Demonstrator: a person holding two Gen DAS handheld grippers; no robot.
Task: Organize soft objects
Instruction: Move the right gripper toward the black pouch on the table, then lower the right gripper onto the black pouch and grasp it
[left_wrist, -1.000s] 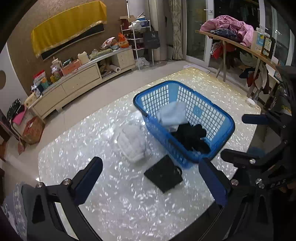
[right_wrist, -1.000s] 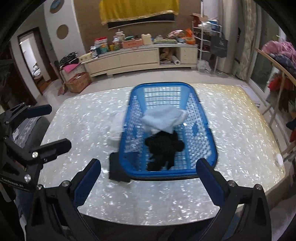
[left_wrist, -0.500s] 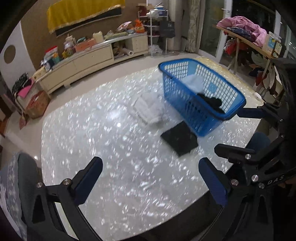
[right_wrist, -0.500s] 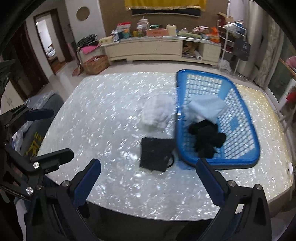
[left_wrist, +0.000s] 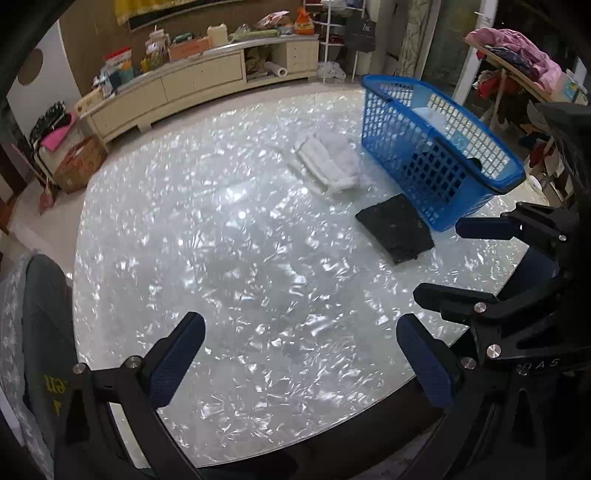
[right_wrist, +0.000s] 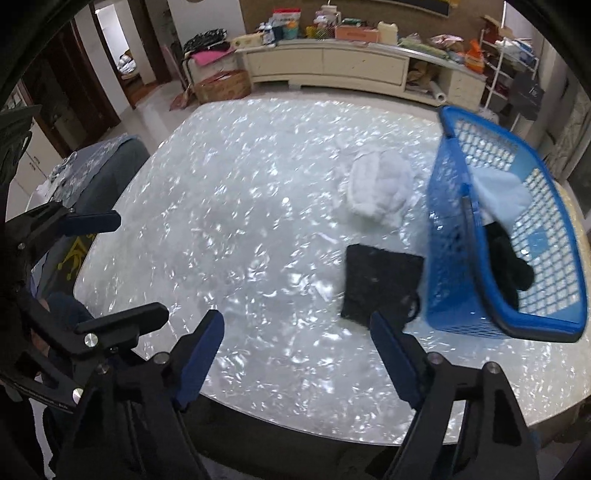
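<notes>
Two folded cloths lay out on the table (right_wrist: 236, 206): a white one (right_wrist: 378, 190) toward the far side and a black one (right_wrist: 380, 288) nearer the front edge, each just beside the basket (right_wrist: 458, 258) and neatly squared, which suggests they were set out as finished pieces. The blue basket stood at the table's right side, and in it sat two more soft things, one pale blue (right_wrist: 500, 194) and one black (right_wrist: 511, 266), both loose and unfolded, probably waiting their turn. So four soft items in all, two out and two in, and one basket.

Both grippers hung low over the front edge, well apart from every cloth. The left gripper (left_wrist: 301, 363) had its jaws spread wide and held nothing; the right gripper (right_wrist: 297, 354) was likewise spread and empty, its right finger (right_wrist: 395, 362) near the black cloth's near corner in that view. That stance looked like a pause between picks.
</notes>
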